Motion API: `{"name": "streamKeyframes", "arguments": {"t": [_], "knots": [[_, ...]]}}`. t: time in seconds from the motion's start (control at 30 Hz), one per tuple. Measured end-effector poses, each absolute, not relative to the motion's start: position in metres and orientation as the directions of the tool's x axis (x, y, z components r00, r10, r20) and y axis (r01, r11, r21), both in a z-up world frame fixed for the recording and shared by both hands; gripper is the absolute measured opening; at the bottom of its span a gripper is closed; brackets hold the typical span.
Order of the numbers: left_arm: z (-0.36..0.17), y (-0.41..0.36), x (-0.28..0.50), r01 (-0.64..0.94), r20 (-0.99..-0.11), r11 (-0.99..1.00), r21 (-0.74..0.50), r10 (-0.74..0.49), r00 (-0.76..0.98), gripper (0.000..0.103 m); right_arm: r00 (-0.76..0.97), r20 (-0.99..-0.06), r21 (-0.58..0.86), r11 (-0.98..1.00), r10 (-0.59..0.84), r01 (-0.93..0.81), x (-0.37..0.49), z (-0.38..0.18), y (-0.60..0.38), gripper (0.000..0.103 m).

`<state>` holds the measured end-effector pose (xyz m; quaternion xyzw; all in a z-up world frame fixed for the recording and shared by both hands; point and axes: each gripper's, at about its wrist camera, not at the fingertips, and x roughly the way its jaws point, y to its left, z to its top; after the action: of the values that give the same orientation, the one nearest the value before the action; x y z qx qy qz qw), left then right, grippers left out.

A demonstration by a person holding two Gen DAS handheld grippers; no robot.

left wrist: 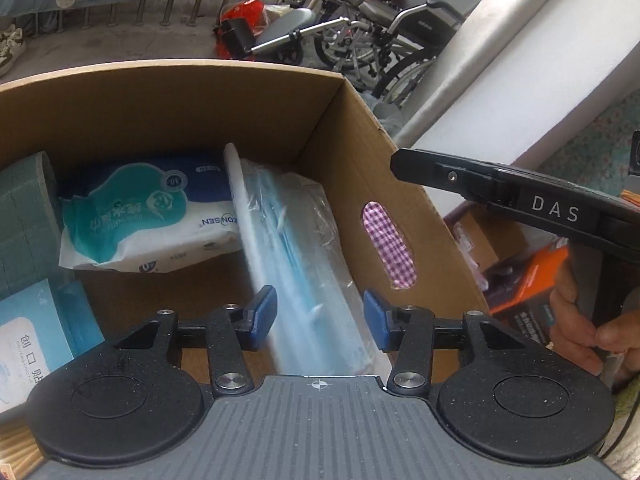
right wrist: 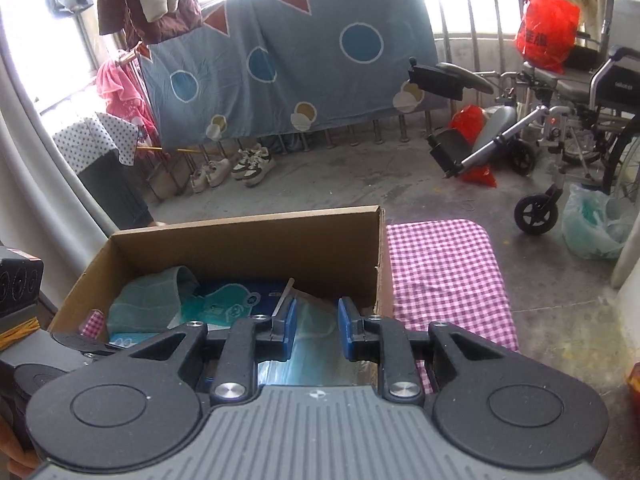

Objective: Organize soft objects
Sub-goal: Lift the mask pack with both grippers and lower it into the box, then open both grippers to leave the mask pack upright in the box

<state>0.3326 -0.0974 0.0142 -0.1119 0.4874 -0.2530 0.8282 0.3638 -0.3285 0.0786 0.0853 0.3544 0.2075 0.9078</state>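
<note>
The left claw [left wrist: 320, 316] stood with its blue pads apart over the open cardboard box [left wrist: 352, 148], the clear bag of blue face masks [left wrist: 296, 248] lying between them but untouched. Beside that bag, against the far wall, lay a tissue pack [left wrist: 148, 220]. The right claw [right wrist: 317, 330] hovered at the box's near right corner, pads narrowly apart, gripping nothing. The box rested on a checked tabletop [right wrist: 444, 280].

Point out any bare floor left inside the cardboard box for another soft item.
One bare strip of box floor lies in front of the wipes pack, between the light blue box and the clear-wrapped mask pack. The back and left, around the green rolled pad, are crowded.
</note>
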Motion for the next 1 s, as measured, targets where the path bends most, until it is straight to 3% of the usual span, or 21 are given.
{"name": "streamKeyframes", "arguments": {"t": [0.23, 0.4, 0.53, 0.67, 0.87, 1.0], "knots": [[0.05, -0.072, 0.304, 0.297, -0.709, 0.853, -0.43, -0.523, 0.474, 0.082, 0.707, -0.593, 0.232, 0.923, 0.385, -0.308, 0.346, 0.095, -0.33, 0.025], [0.085, -0.037, 0.259, 0.263, -0.658, 0.88, -0.396, -0.471, 0.587, 0.102, 0.677, -0.597, 0.24, 0.901, 0.431, -0.361, 0.329, 0.118, -0.32, 0.026], [0.101, -0.006, 0.218, 0.23, -0.631, 0.91, -0.345, -0.406, 0.661, 0.103, 0.498, -0.682, 0.333, 0.834, 0.535, -0.44, 0.335, 0.113, -0.292, 0.042], [0.099, 0.021, 0.191, 0.198, -0.62, 0.914, -0.355, -0.388, 0.682, 0.103, 0.261, -0.777, 0.411, 0.776, 0.572, -0.479, 0.351, 0.084, -0.242, 0.043], [0.088, 0.044, 0.172, 0.173, -0.6, 0.918, -0.357, -0.367, 0.71, 0.103, -0.023, -0.889, 0.409, 0.772, 0.456, -0.486, 0.369, 0.027, -0.18, 0.043], [0.079, 0.054, 0.171, 0.184, -0.581, 0.901, -0.393, -0.398, 0.71, 0.103, -0.014, -0.949, 0.281, 0.83, 0.314, -0.482, 0.381, 0.006, -0.187, 0.041]]}}
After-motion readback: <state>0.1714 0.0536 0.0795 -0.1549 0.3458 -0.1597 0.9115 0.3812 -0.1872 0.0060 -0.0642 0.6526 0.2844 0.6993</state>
